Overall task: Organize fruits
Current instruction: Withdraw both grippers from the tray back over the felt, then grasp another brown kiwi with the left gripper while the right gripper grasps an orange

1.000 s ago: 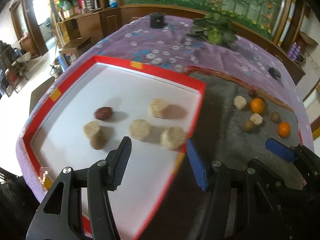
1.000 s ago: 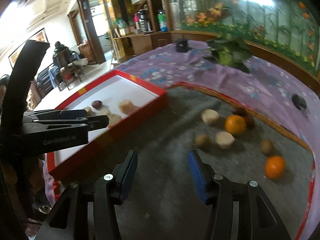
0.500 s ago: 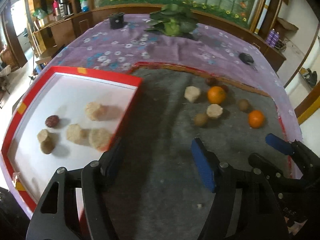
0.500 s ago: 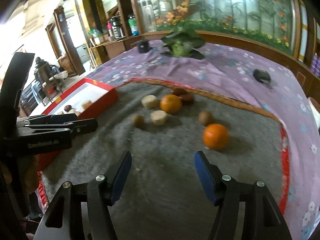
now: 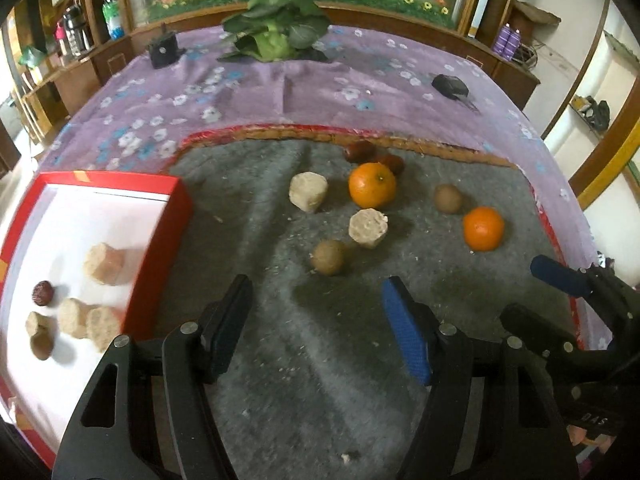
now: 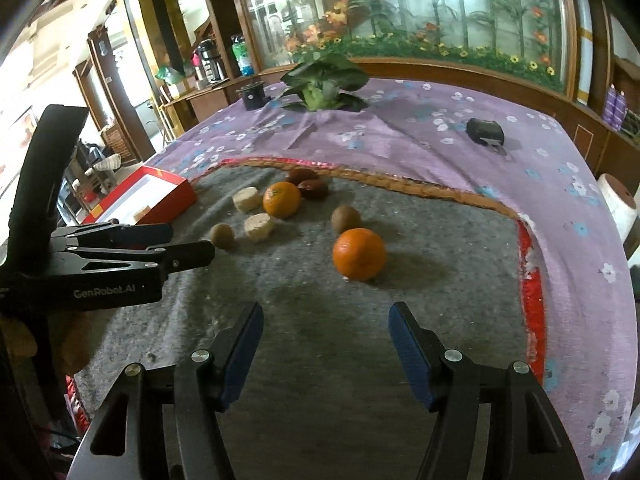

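— Fruits first, left to right, as the left wrist camera has them?

— At nine o'clock the red tray (image 5: 182,216) with a white floor holds pale round chunks (image 5: 105,264) and a dark red piece (image 5: 42,293). The rest lie loose on the grey mat (image 5: 280,340) toward twelve and one o'clock: a pale chunk (image 5: 308,191), a brown fruit (image 5: 328,257), a second pale chunk (image 5: 368,227), an orange (image 5: 372,185) with two dark red fruits (image 5: 361,151) just behind it, another brown fruit (image 5: 448,199), and a second orange (image 5: 483,228) at two o'clock.

— And the grippers?

— Left gripper (image 5: 316,328) has just been opening; its fingers stand apart over bare mat, nothing between them. Right gripper (image 6: 326,342) has likewise just been opening, fingers apart and empty, the nearer orange (image 6: 359,255) at twelve o'clock ahead of it, not touching.
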`<action>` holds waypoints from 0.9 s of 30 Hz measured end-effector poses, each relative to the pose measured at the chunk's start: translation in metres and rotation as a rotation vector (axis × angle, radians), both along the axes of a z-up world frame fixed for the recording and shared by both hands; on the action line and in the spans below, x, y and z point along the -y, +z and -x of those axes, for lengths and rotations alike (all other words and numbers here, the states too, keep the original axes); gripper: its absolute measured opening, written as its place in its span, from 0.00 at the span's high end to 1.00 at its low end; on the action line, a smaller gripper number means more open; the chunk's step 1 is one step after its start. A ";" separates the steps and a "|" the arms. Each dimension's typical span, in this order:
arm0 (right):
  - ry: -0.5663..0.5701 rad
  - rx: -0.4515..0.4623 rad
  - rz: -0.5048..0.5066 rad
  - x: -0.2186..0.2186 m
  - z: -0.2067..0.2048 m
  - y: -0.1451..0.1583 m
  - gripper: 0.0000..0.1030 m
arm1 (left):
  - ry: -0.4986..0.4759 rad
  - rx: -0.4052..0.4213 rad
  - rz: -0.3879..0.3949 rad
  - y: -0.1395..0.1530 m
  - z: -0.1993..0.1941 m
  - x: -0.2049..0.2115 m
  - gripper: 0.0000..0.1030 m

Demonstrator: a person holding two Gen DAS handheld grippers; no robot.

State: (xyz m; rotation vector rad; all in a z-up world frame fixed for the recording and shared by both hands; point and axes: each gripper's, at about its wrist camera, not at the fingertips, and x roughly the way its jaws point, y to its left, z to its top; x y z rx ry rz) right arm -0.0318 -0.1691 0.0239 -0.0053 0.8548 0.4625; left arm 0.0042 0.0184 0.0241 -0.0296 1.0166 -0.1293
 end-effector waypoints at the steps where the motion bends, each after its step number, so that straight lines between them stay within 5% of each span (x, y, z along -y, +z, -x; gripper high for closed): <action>1: -0.002 -0.004 -0.002 0.001 -0.001 -0.001 0.38 | 0.000 -0.006 0.003 -0.002 -0.002 0.000 0.34; 24: -0.027 -0.002 -0.018 0.004 -0.016 -0.004 0.36 | -0.003 0.004 -0.016 -0.014 -0.018 0.002 0.35; 27: -0.035 0.005 -0.068 0.009 -0.019 0.000 0.36 | 0.003 0.011 -0.041 -0.016 -0.020 0.003 0.64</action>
